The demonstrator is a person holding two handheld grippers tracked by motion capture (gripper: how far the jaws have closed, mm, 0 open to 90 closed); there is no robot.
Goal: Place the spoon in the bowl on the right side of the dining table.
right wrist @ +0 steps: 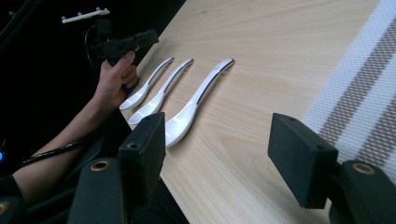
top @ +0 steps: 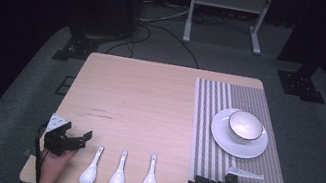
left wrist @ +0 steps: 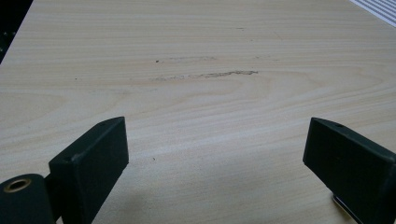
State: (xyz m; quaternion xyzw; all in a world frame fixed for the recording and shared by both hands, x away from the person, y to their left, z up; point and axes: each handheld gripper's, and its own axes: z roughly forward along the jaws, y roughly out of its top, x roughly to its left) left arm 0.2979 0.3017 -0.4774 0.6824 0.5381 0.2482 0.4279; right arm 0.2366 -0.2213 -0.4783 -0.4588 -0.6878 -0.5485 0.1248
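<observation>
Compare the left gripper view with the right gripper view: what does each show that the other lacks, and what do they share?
Left gripper view alone: a dark scuff mark on the bare wood, seen between the left gripper and its wide-apart jaws.

Right gripper view alone: three white spoons lying side by side, and beyond them the person's left hand around its gripper; the right gripper has open jaws with nothing between them.

Both: the light wooden table and a part of the striped placemat.
</observation>
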